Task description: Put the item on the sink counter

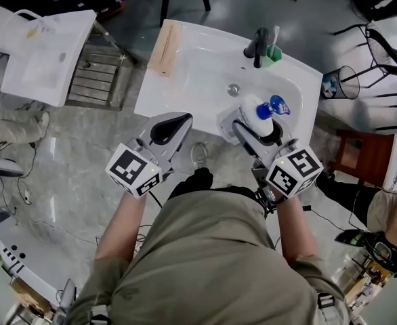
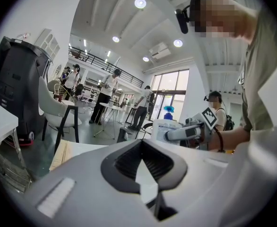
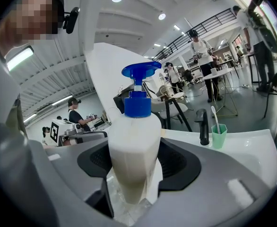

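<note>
Right gripper view shows the right gripper pinching a soap pump bottle low on its body, above the near edge of the sink counter. It looks full, heavy and slick. The left gripper is pressed together, empty.

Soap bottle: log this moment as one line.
right gripper: shut on soap bottle | left gripper: shut, empty | bottle: upright, over sink front edge
</note>
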{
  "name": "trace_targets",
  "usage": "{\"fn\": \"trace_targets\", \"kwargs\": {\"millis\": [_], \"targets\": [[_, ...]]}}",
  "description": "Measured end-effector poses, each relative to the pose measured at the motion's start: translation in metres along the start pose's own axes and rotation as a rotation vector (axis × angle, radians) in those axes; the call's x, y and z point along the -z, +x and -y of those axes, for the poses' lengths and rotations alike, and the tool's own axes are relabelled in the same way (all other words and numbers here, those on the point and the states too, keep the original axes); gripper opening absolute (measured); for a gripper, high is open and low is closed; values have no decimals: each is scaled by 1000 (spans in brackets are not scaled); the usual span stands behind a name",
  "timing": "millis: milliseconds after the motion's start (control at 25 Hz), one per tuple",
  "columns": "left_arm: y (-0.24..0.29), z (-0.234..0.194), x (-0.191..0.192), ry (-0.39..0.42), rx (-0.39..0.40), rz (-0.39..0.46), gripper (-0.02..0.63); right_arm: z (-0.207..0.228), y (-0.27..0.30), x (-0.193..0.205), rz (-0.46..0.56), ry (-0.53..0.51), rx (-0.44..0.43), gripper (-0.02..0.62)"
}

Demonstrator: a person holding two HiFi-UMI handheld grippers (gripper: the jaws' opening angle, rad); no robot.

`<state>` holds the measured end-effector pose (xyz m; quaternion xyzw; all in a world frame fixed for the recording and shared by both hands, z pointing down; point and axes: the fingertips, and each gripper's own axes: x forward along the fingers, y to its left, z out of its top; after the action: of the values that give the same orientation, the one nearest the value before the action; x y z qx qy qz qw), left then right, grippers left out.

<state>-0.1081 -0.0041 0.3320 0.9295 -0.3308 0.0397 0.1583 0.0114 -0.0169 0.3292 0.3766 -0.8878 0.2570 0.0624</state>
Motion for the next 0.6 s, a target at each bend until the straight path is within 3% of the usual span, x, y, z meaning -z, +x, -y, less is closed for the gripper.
{"fn": "trace_targets", "kwargs": {"millis": [600], "targets": [[9,-23,-4,-1,27,-4,6,9,24,-6,-4,-12,33,279]]}}
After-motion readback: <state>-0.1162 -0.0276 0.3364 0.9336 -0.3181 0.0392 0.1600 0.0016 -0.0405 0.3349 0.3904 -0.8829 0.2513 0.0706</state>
